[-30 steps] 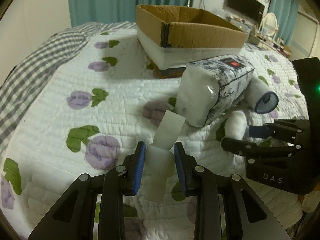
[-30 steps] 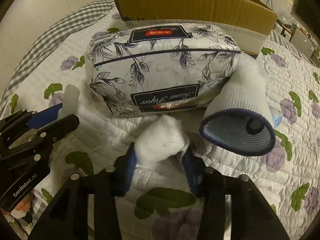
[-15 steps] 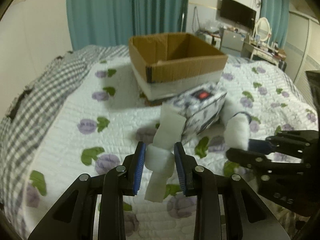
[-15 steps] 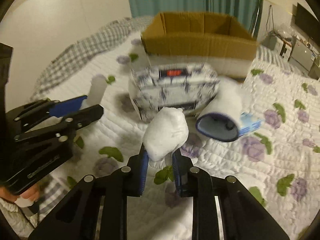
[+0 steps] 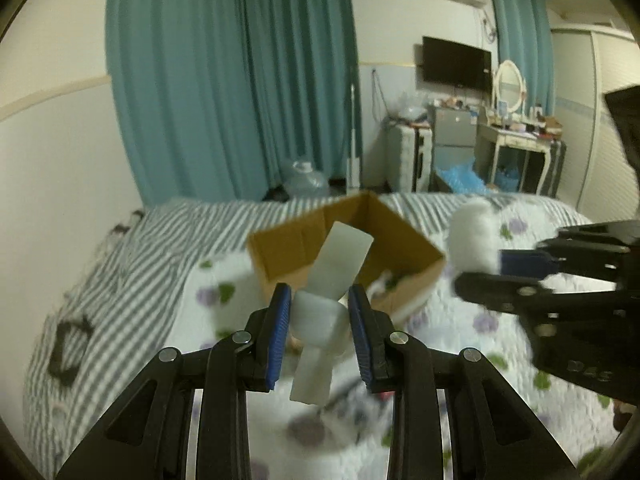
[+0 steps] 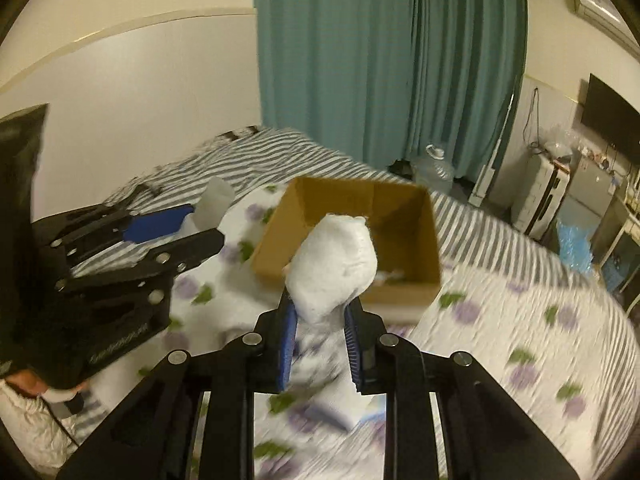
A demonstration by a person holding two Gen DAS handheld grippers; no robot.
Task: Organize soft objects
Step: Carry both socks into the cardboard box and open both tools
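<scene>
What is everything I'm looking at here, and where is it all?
cardboard box: one, brown, open, on the bed
foam strip: one, pale white, in the left gripper
cotton wad: one, white, in the right gripper
quilt: one, white with purple flowers, covering the bed
curtains: teal, behind the bed
television: one, black, on the far wall
left gripper: black, blue pads, shut on the foam strip
right gripper: black, blue pads, shut on the cotton wad

Right gripper (image 5: 496,264) body: pale lettering, blurred (seemingly "DAS", not certain)
Left gripper (image 6: 192,228) body: pale lettering, smeared, unreadable
Elsewhere: nothing legible
</scene>
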